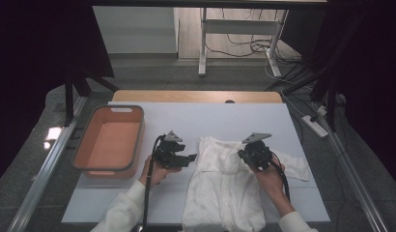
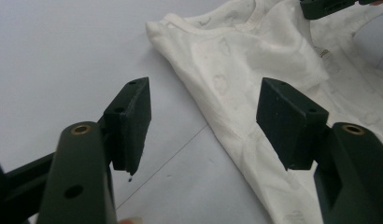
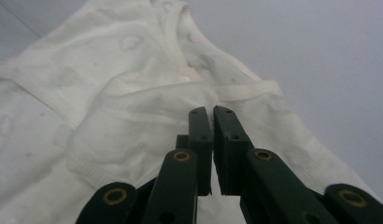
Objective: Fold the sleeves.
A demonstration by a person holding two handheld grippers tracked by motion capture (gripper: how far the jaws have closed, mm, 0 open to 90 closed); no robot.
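Lying flat on the white table (image 1: 138,203), the cream baby garment (image 1: 225,193) stretches from the middle of the table down to its near edge, collar toward the far side and one sleeve spread out to the right. An orange bin (image 1: 109,140) stands well to the left of it.

The left gripper (image 1: 185,158) hovers just beside the garment's left shoulder, over bare table. In the left gripper view its jaws stand wide apart with nothing between them; the edge of the garment (image 2: 255,70) runs across the gap farther off, and the jaws touch neither cloth nor table as far as can be seen.

The right gripper (image 1: 244,153) is over the upper chest of the garment, near the collar. In the right gripper view (image 3: 212,116) its jaws are pressed almost together, only a thin slit left between them, their tips down at a folded piece of the cloth (image 3: 147,102) below the neckline. Whether any fabric is pinched in that slit cannot be told.
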